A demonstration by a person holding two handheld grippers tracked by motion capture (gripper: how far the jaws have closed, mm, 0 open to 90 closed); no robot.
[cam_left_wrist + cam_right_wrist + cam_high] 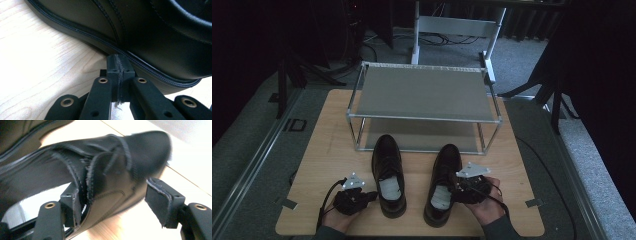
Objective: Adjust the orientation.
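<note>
Two black leather lace-up shoes stand side by side on the wooden table (332, 150), toes toward the rack. My left gripper (372, 194) lies on the table beside the left shoe (388, 175), jaws shut with nothing between them. In the left gripper view its tips (120, 67) touch the sole edge of that shoe (150, 37). My right gripper (455, 187) is at the right shoe (444, 180), jaws open. In the right gripper view the right gripper (117, 205) straddles the shoe's side wall (110, 197): one pad (73, 206) against the inner edge, the other pad (160, 200) apart outside.
A metal shoe rack (422, 118) with two grey shelves stands at the back of the table, both shelves bare. The other shoe (20, 137) shows at the upper left of the right gripper view. Grey carpet and dark stands surround the table.
</note>
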